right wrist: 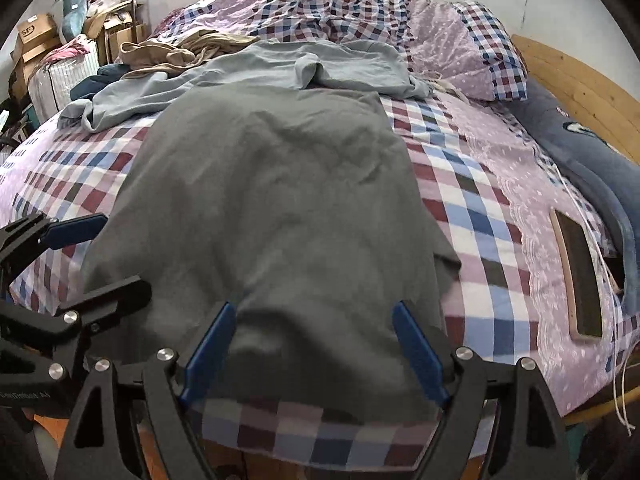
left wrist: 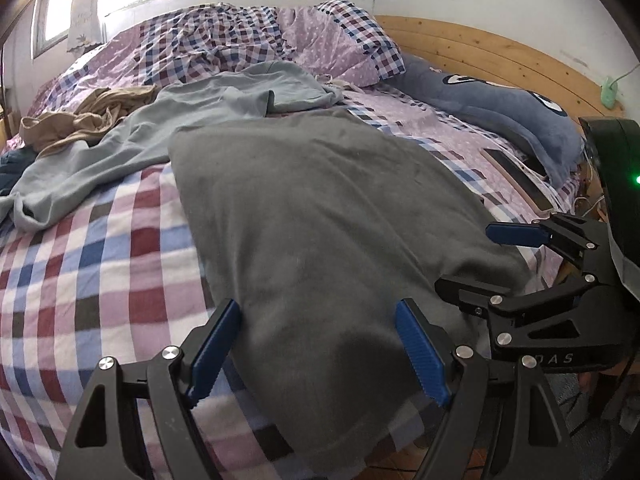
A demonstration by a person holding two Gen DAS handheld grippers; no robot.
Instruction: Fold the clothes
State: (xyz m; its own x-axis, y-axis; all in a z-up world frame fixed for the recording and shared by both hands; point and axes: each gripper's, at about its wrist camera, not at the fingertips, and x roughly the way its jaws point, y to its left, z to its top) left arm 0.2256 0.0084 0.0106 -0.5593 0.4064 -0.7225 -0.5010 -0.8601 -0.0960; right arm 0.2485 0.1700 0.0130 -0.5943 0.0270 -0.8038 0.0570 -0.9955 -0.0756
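Bed [right wrist: 472,216] holds grey garment [right wrist: 280,208] — pale-blue garment [right wrist: 280,68] beyond.

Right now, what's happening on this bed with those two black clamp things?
A person is folding clothes with a handheld gripper in each hand. The dark grey garment lies spread on the checked bedsheet. The left gripper and the right gripper are both open over its near edge, side by side, gripping nothing yet. Behind it a light blue-grey garment and a tan one lie crumpled, not yet folded.
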